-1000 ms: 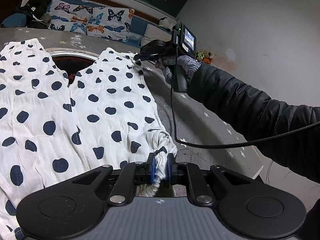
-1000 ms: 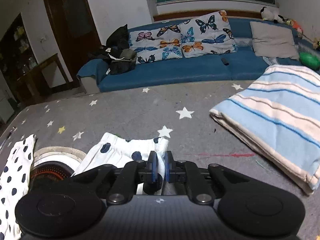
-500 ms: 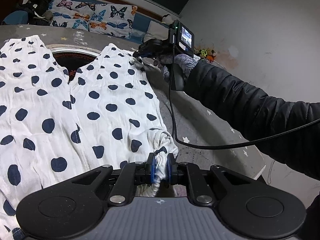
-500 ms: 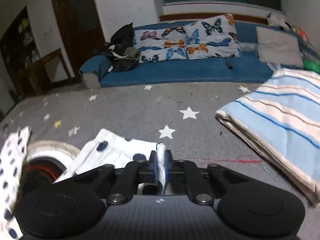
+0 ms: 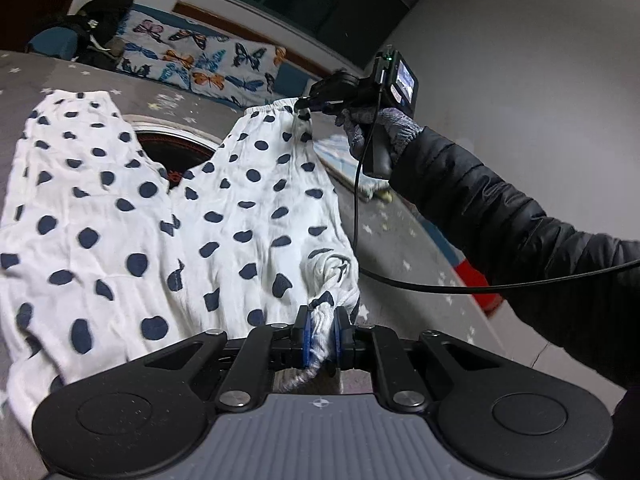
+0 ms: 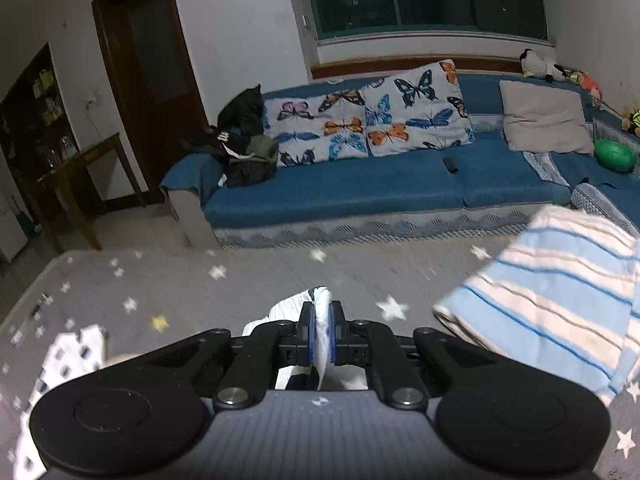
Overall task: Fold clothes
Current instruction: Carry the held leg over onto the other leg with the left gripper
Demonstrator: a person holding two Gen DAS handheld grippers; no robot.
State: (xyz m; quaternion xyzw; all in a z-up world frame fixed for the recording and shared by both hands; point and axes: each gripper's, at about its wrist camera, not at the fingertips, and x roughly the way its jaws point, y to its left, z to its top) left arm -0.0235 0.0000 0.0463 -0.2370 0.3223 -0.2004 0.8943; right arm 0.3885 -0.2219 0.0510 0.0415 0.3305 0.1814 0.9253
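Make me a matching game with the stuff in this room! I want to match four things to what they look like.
Things:
1. trousers
2. sofa cushion
3. folded blanket
4. ball

Looks:
A. plain green
B. blue and cream stripes
C. white with dark blue dots
D. butterflies

Pairs: 1-C, 2-D, 3-B, 4-A

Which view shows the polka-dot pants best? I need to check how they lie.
The left wrist view: the polka-dot pants spread across most of it, both legs visible. The right wrist view shows only a pinched bunch at the right hand-held gripper.
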